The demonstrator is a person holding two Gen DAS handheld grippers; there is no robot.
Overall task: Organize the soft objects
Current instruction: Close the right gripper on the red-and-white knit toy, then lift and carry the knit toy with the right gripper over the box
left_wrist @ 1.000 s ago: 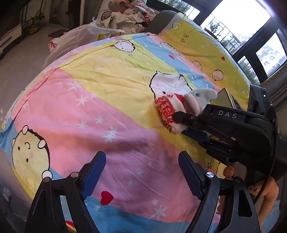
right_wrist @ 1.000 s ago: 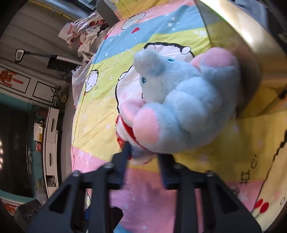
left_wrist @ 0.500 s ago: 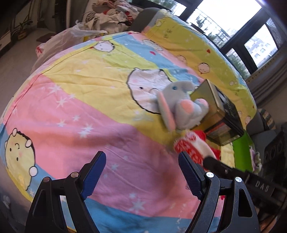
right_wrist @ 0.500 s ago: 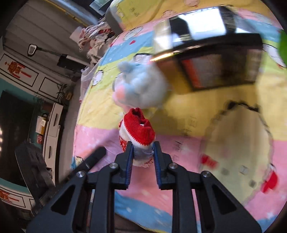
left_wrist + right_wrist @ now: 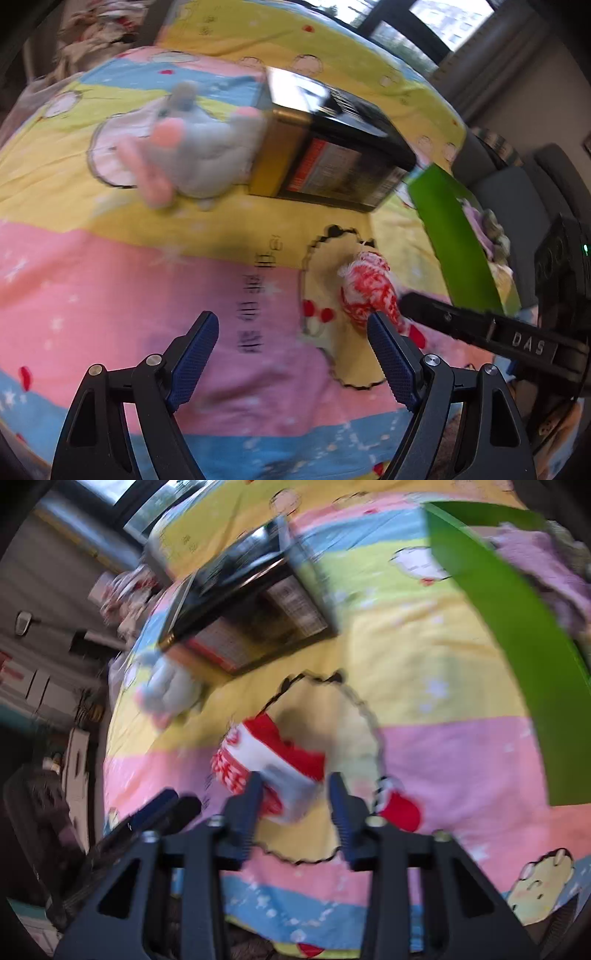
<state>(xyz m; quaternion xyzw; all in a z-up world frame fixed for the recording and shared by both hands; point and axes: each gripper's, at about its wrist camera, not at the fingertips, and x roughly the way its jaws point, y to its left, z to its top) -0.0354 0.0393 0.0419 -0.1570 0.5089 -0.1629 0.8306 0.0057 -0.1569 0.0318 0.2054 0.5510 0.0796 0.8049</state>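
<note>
A red-and-white knitted soft toy (image 5: pixel 266 764) hangs between the fingers of my right gripper (image 5: pixel 295 801) above the cartoon bedspread; the jaws stand wider than before and the grip is blurred. The toy also shows in the left wrist view (image 5: pixel 369 291) at the tip of the right gripper. A grey-and-pink plush elephant (image 5: pixel 192 155) lies on the spread against a black-and-gold box (image 5: pixel 332 158). My left gripper (image 5: pixel 291 354) is open and empty above the pink stripe.
A green box (image 5: pixel 509 627) holding a purple soft item (image 5: pixel 535 554) stands at the right, also seen in the left wrist view (image 5: pixel 454 236). The bedspread (image 5: pixel 110 277) covers a rounded surface. Clothes pile at the far end.
My right gripper has carried the knitted toy away from the elephant, toward the green box, and its jaws have widened. The left gripper has swung right, staying open.
</note>
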